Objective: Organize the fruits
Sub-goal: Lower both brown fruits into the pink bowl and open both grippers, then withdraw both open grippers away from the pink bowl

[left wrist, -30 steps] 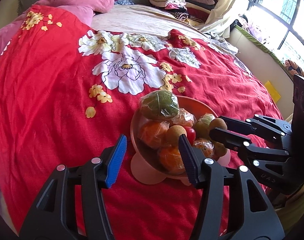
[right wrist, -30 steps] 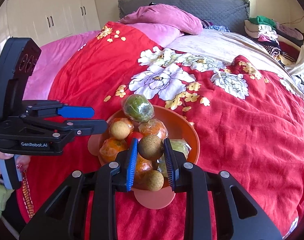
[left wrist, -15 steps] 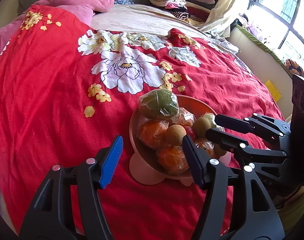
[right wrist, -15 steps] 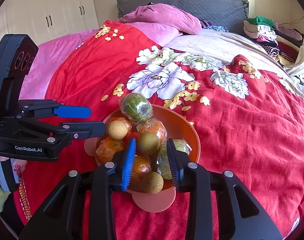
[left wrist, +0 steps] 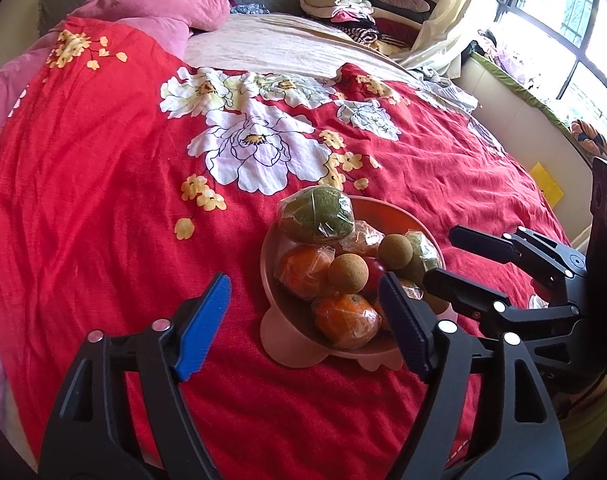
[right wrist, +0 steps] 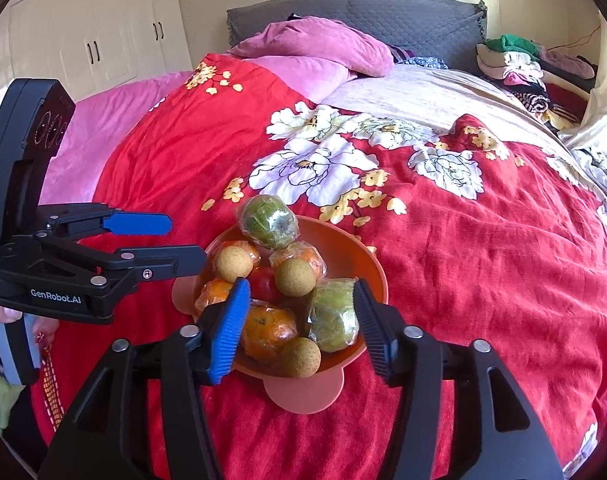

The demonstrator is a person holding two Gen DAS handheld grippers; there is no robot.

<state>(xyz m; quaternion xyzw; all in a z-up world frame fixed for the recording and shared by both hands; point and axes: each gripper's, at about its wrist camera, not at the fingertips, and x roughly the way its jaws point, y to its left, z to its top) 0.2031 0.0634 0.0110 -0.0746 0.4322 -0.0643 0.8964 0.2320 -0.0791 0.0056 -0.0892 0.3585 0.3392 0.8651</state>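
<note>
An orange footed bowl (right wrist: 345, 248) (left wrist: 387, 214) stands on the red floral bedspread, piled with fruit: wrapped oranges (right wrist: 269, 326), wrapped green fruits (right wrist: 268, 222), a red fruit (right wrist: 263, 282) and three round tan fruits. One tan fruit (right wrist: 295, 277) (left wrist: 395, 246) rests on top of the pile. My right gripper (right wrist: 301, 330) is open and empty just above the bowl's near side; it also shows in the left wrist view (left wrist: 459, 256). My left gripper (left wrist: 303, 324) is open and empty at the bowl's left side, and also shows in the right wrist view (right wrist: 167, 240).
The red bedspread (right wrist: 483, 248) covers most of the bed. Pink pillows (right wrist: 315, 46) and a grey headboard (right wrist: 403, 16) are at the far end. Folded clothes (right wrist: 519, 60) are stacked at the far right. A window wall (left wrist: 543, 40) runs along the bed's right.
My right gripper has opened and let go of the tan fruit, which now rests on the pile in the bowl. The gripper has pulled back a little. The left gripper stayed open beside the bowl.
</note>
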